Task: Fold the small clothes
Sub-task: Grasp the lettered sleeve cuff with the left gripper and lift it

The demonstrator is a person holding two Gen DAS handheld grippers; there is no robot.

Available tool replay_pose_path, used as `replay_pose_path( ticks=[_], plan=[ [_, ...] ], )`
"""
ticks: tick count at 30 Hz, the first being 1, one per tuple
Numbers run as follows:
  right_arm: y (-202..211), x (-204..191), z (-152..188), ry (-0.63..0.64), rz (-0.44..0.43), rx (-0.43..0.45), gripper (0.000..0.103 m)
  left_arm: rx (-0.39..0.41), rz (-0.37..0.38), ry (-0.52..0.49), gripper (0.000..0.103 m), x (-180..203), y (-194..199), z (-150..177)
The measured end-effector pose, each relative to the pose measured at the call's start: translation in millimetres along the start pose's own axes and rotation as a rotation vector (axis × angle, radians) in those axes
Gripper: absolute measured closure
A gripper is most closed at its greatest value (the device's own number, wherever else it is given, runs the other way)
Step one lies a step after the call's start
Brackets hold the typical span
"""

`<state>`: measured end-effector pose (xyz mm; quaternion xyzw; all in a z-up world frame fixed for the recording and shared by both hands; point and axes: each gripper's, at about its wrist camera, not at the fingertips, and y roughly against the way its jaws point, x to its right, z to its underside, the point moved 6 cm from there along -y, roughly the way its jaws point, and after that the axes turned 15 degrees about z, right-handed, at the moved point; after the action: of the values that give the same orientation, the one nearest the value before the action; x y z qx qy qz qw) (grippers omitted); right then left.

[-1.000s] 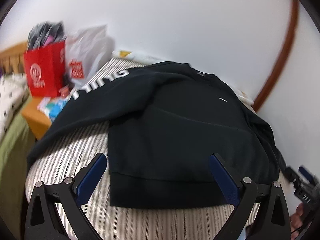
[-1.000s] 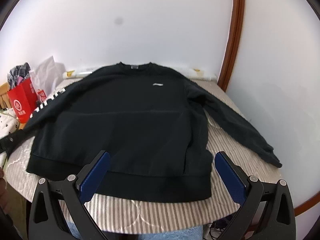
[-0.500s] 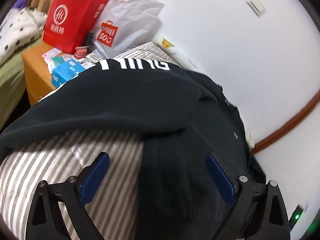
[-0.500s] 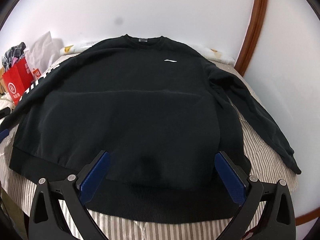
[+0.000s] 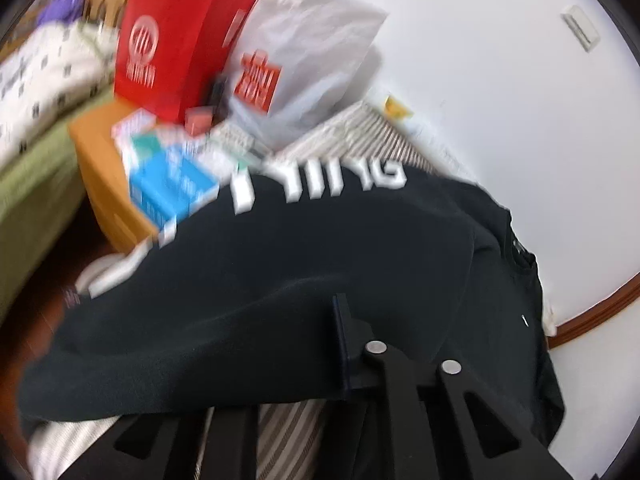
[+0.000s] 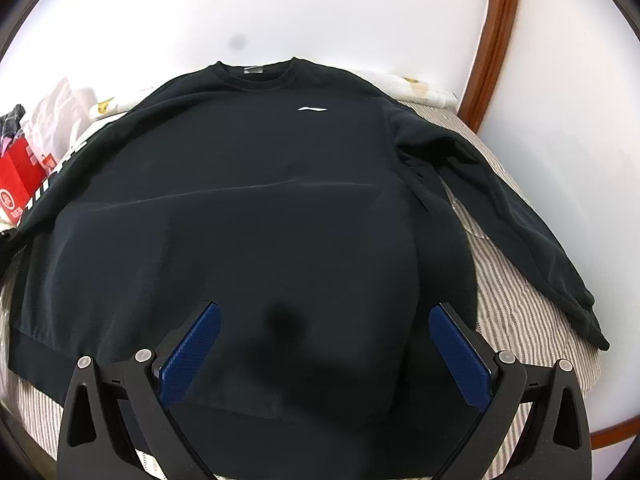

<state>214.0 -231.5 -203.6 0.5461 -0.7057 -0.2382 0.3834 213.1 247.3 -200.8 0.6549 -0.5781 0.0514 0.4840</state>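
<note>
Sweatshirt, black, long-sleeved, cotton-looking [image 6: 280, 200], is laid face up and flat on the grey-and-white striped bed cover [image 6: 520, 320]. The collar is at 12 o'clock and the hem at 6 o'clock in the right wrist view. Both sleeves are spread outward: the plain sleeve [image 6: 500, 216] toward 4 o'clock, the white-lettered sleeve [image 5: 320, 184] toward 9 o'clock. The garment looks to have been spread this way so the sleeves can be folded in first; no fold is made yet.

The left gripper [image 5: 340, 312] is seen at 6 o'clock of its own view, over the lower edge of the lettered sleeve. Its jaws have just been closing and are now together. Sleeve fabric appears to be pinched between them, though motion blur keeps that from being confirmed. The grip is judged to be taken there so the sleeve can be carried across the chest.

The right gripper [image 6: 324, 308] is held above the body panel near the hem, jaws wide apart, nothing between them. It is probably kept ready to pin or grab the hem.

A red paper shopping bag [image 5: 172, 48] and a white plastic carrier bag [image 5: 304, 68] are stacked at 11 o'clock in the left view. They are on a wooden bedside cabinet [image 5: 96, 152], off the folding area.
</note>
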Motion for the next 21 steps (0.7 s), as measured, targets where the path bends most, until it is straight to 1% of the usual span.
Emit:
replay_pose_path(
  ticks=[2, 6, 9, 11, 13, 15, 16, 18, 19, 21],
  plan=[
    [-6.0, 5.0, -3.4, -0.002, 0.000, 0.000, 0.001, 0.031, -0.011, -0.069, 0.094, 17.8, 4.2, -13.8],
    [-18.9, 18.2, -10.1, -0.019, 0.001, -0.006, 0.001, 0.069, -0.004, -0.240, 0.096, 75.4, 2.2, -36.8],
    [-24.9, 28.2, -14.6, -0.043, -0.005, -0.006, 0.001, 0.081, 0.022, -0.382, 0.096, 132.6, -9.1, -45.1],
    [-28.2, 34.1, -16.4, -0.061, -0.015, -0.008, 0.001, 0.065, 0.064, -0.457, 0.096, 170.3, -23.3, -42.9],
    [-30.7, 40.4, -17.2, -0.074, -0.016, -0.007, 0.001, 0.032, 0.097, -0.524, 0.096, 205.8, -41.1, -32.6],
    [-33.6, 45.4, -17.7, -0.083, -0.007, -0.008, 0.001, -0.006, 0.121, -0.570, 0.096, 230.5, -59.2, -20.1],
    [-35.4, 48.2, -17.4, -0.088, -0.006, -0.009, 0.001, -0.038, 0.143, -0.599, 0.096, 246.7, -72.8, -7.4],
    [-37.7, 53.0, -15.0, -0.095, -0.004, -0.014, 0.001, -0.083, 0.164, -0.644, 0.096, 264.8, -90.8, 12.5],
    [-39.3, 56.3, -13.4, -0.099, 0.001, -0.018, 0.001, -0.115, 0.167, -0.673, 0.096, 275.2, -104.4, 27.6],
    [-44.0, 62.0, -11.5, -0.104, 0.011, -0.027, 0.001, -0.162, 0.165, -0.706, 0.096, 284.3, -122.0, 50.9]
  ],
)
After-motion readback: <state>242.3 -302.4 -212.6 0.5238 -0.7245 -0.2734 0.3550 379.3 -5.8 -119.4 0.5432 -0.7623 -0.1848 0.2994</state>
